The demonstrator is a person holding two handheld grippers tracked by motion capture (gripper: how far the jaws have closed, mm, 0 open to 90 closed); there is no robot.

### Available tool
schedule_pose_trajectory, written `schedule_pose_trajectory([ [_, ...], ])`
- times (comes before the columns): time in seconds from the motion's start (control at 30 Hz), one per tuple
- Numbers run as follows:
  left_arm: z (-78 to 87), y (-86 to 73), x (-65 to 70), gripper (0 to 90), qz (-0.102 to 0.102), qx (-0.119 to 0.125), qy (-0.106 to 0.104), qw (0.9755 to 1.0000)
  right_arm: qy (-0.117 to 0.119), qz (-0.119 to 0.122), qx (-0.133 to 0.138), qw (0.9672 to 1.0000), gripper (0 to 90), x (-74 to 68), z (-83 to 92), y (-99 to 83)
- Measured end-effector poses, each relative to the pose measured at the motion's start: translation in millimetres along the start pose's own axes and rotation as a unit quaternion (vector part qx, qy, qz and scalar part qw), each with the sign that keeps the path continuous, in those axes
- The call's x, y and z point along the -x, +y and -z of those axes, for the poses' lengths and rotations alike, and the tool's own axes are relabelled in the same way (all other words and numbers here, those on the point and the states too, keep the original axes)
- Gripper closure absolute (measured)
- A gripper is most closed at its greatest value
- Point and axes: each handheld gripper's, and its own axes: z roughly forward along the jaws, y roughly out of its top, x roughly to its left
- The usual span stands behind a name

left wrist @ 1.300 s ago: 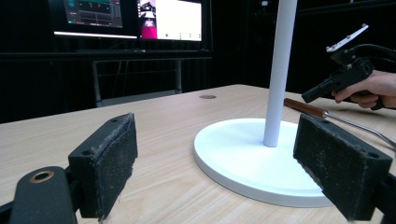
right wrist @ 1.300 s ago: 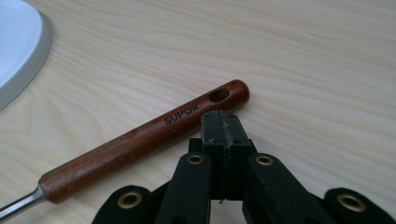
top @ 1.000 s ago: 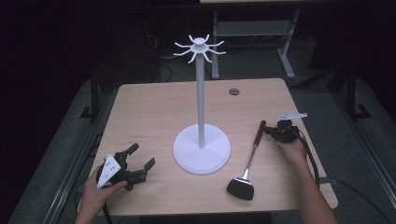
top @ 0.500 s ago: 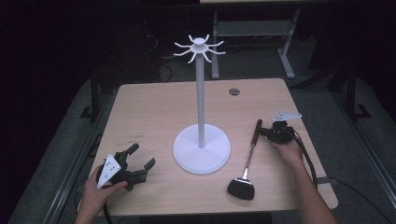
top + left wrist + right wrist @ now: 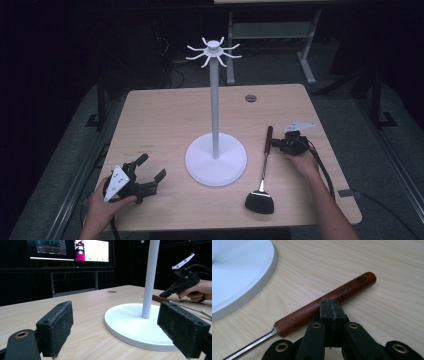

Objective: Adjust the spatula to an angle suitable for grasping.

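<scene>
Right gripper (image 5: 331, 308), jaws pressed together with nothing between, tips right against the wooden handle (image 5: 324, 305) marked SUPOR, lying on the desk (image 5: 362, 257) beside the white base (image 5: 234, 272).

Left gripper (image 5: 150, 172) held in left hand (image 5: 107, 200) near front-left of stand base (image 5: 216, 160), jaws wide apart, pointing toward base. Right gripper (image 5: 274, 145) in right hand (image 5: 302, 161) just right of base, jaws pressed together, tips at the wooden handle (image 5: 324, 303), nothing between them. Both forearms enter from near table (image 5: 165, 115) edge.
</scene>
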Motion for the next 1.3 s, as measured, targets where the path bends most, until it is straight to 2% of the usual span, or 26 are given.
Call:
schedule_pose_trajectory([
  [0.8,0.0,0.0,-0.4,12.8,0.001,0.0,-0.004,1.0,0.044,0.052,-0.014,0.9976,89.7,-36.0,-16.6,10.7],
  [1.3,0.1,0.0,-0.4,12.9,0.001,0.0,-0.004,1.0,0.062,0.072,-0.018,0.9953,89.7,-49.0,-22.1,14.0],
])
